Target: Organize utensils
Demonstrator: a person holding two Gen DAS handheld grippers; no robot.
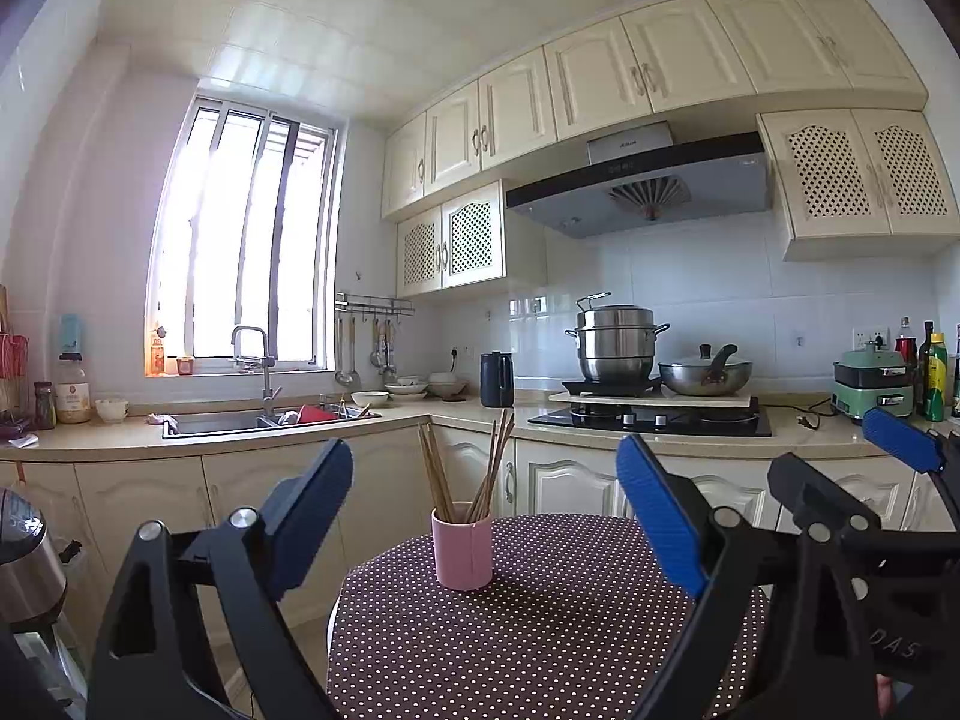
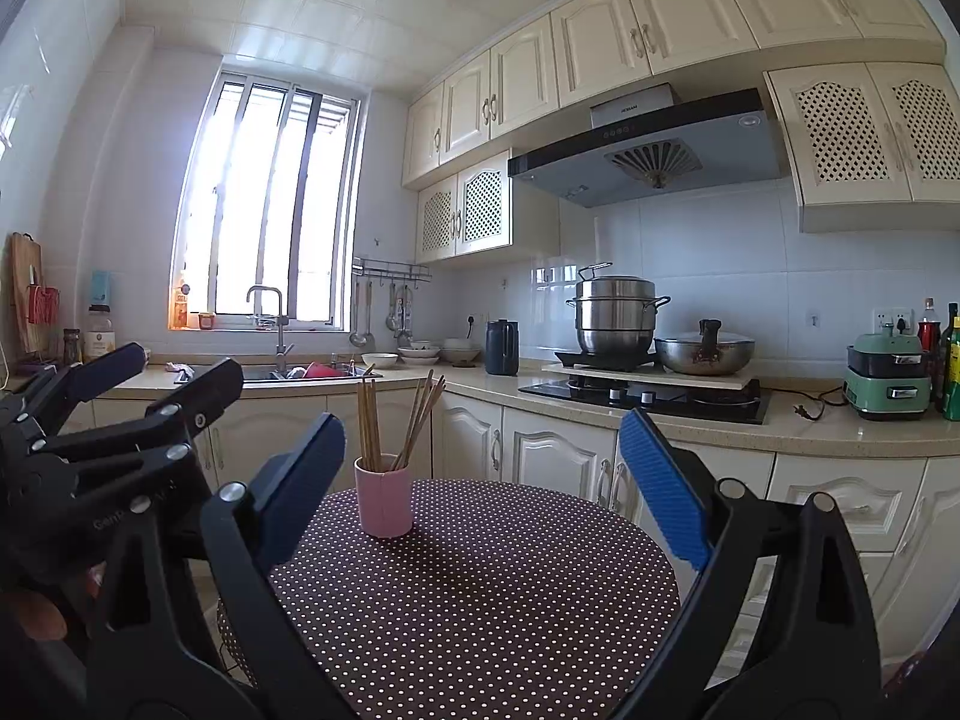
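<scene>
While both grippers' jaws stood wide and empty, I judged squaring up on the chopsticks [image 1: 465, 474] in the pink cup [image 1: 462, 546] near the tabletop's [image 1: 540, 630] far edge wisest.

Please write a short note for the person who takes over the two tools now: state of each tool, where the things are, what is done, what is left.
Left tool: open, empty, short of the cup.
Right tool: open, empty, beside the left one.
Pink cup stands upright on the dotted table, chopsticks upright inside in two leaning bunches.
Done: nothing visible yet; no tool touches anything.
Left: probably the whole sorting of the chopsticks.
</scene>
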